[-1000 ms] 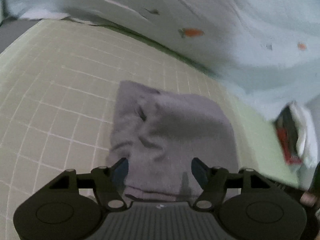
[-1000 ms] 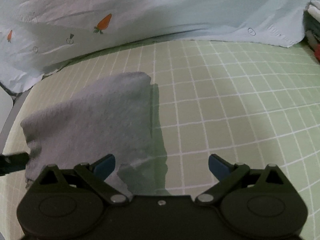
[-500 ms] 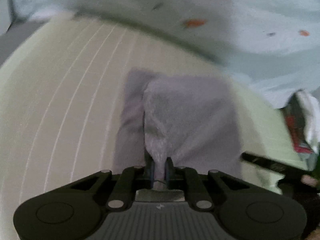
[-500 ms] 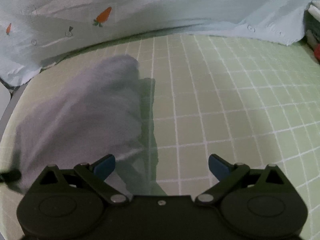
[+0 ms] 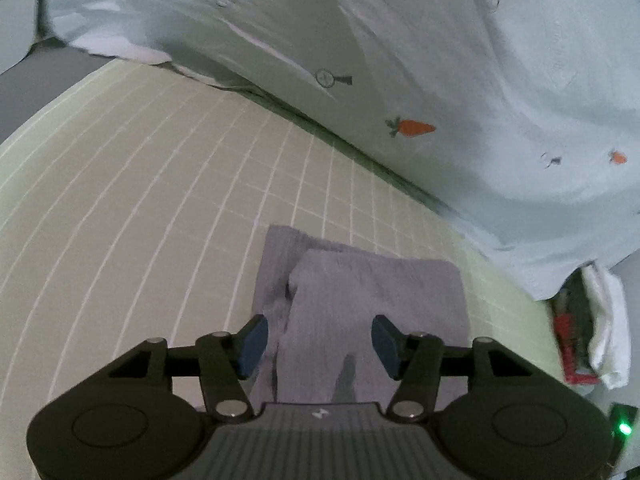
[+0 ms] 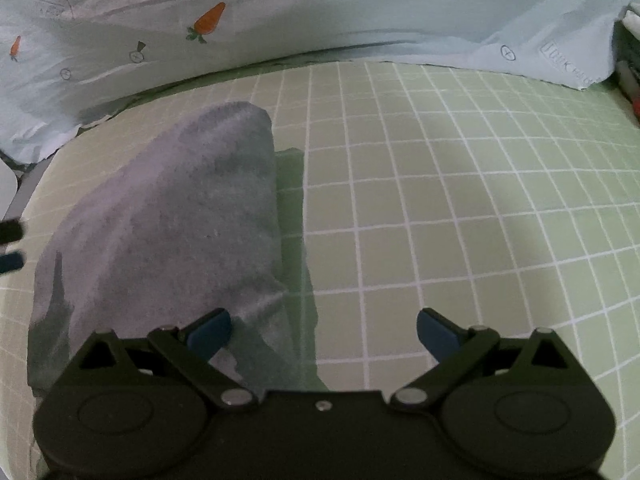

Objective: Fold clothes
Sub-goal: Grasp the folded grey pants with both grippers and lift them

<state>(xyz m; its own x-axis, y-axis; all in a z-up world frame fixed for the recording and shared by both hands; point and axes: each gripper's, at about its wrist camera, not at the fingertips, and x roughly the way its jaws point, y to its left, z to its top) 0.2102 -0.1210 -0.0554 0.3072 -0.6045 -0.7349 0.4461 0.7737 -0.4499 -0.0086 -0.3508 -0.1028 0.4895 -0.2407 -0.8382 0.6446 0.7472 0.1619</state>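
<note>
A grey cloth [image 5: 372, 292] lies folded on the green checked sheet [image 5: 140, 200], one layer lapped over another. My left gripper [image 5: 320, 340] hovers over its near end; the jaws are opening and the cloth lies below them, not pinched. In the right wrist view the same grey cloth [image 6: 180, 220] humps up at the left. My right gripper [image 6: 324, 330] is open above the sheet [image 6: 460, 200], its left fingertip [image 6: 212, 328] at the cloth's near edge. The left gripper's fingertips [image 6: 10, 246] peek in at that view's left border.
A pale blue quilt with carrot prints [image 5: 440, 60] is bunched along the far side of the bed, also the quilt [image 6: 240, 8] in the right view. Red and white items [image 5: 576, 332] sit at the right edge.
The left gripper went from open to shut on the cloth's near edge, moved with it, and now stands open again off the cloth. The right gripper has stayed put and open.
</note>
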